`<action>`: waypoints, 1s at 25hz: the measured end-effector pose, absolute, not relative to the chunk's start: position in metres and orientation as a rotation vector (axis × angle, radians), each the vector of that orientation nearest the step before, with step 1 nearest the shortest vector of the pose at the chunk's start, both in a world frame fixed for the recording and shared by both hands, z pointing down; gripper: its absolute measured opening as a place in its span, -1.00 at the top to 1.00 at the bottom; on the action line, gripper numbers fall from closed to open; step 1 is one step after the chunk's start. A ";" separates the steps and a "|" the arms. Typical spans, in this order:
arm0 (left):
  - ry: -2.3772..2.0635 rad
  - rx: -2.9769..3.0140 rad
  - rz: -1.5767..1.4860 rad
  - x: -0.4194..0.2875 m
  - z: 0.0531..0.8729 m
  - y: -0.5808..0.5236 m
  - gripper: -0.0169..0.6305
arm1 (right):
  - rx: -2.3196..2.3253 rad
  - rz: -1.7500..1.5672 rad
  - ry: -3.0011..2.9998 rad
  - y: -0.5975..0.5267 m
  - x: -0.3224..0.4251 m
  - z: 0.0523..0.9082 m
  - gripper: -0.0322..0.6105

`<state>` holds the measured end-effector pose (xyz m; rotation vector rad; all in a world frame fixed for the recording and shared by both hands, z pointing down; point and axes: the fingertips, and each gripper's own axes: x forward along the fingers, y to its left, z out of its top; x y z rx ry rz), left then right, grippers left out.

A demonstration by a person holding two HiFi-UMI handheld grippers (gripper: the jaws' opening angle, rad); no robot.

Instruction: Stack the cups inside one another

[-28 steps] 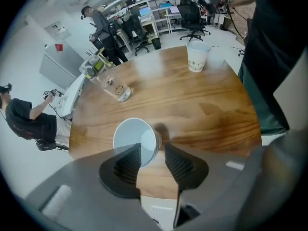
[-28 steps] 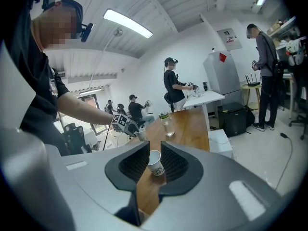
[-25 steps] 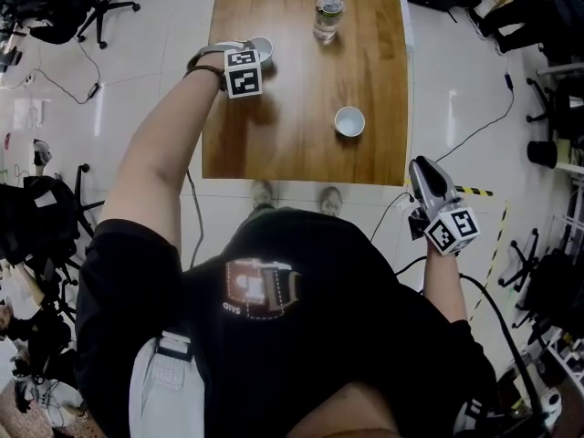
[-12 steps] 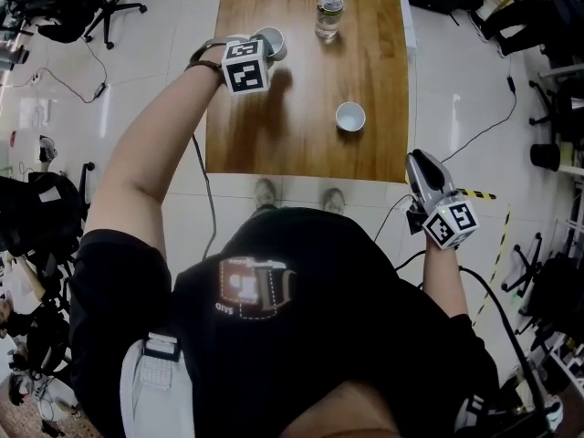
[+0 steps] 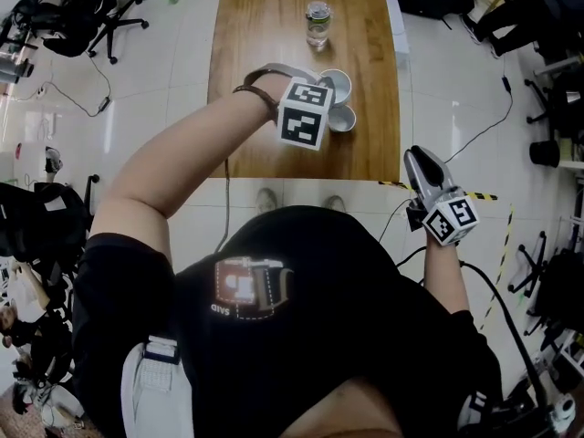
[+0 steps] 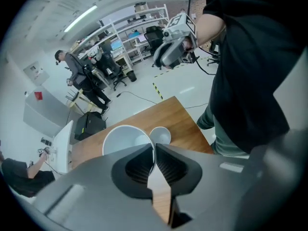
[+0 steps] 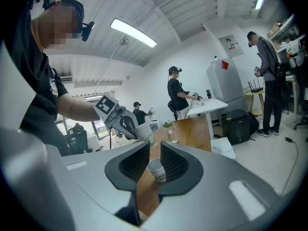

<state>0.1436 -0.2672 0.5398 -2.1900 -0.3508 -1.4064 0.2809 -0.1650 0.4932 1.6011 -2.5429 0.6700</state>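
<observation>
1. Held cup (image 5: 337,81) (image 6: 126,139) (image 7: 140,130): a white paper cup, lifted clear of the wooden table (image 5: 265,35). It is gripped by its rim in the left gripper (image 5: 322,82) (image 6: 154,150). In the right gripper view it hangs tilted.
2. Left gripper: its jaws have just been closing and stand almost together, with only the thin wall of the held cup pinched between the pads. The cup's open mouth lies to the left of the jaws in the left gripper view.
3. Second cup (image 5: 344,120) (image 6: 160,134) (image 7: 157,169): a smaller white cup standing upright on the table. It is just below and beyond the left gripper's tips, near the held cup but not touching it.
4. Right gripper (image 5: 420,161) (image 7: 154,146): its jaws stand apart with nothing between the pads. It is held off the near corner of the table, over the floor (image 5: 164,89). The second cup is sighted through its gap, well ahead.
5. Bottle (image 5: 318,23) (image 7: 170,131): a clear bottle, upright at the far end of the table, well beyond both grippers.
6. Surroundings: office chairs (image 5: 82,7) stand to the left gripper's outer side. Other people (image 7: 178,93) stand beyond the table.
</observation>
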 end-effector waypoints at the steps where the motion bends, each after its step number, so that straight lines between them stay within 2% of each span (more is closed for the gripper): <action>1: -0.377 -2.179 -1.418 0.147 0.546 -0.261 0.89 | 1.611 0.674 -2.539 -0.163 0.284 0.494 0.64; 13: -0.522 -2.073 -1.523 0.168 0.619 -0.233 0.86 | 1.681 0.727 -2.479 -0.137 0.307 0.506 0.64; 15: -0.546 -2.070 -1.566 0.166 0.639 -0.233 0.52 | 1.682 0.726 -2.478 -0.137 0.308 0.506 0.64; 17: -0.515 -2.152 -1.552 0.169 0.639 -0.241 0.32 | 1.684 0.720 -2.485 -0.140 0.307 0.504 0.64; 19: -0.345 -2.430 -1.404 0.183 0.592 -0.262 0.28 | 1.675 0.705 -2.505 -0.143 0.307 0.498 0.64; 21: -0.091 -2.783 -1.109 0.188 0.512 -0.291 0.29 | 1.667 0.675 -2.534 -0.148 0.313 0.487 0.64; 25: 0.360 -3.152 -0.519 0.122 0.399 -0.319 0.48 | 1.634 0.590 -2.607 -0.162 0.322 0.456 0.64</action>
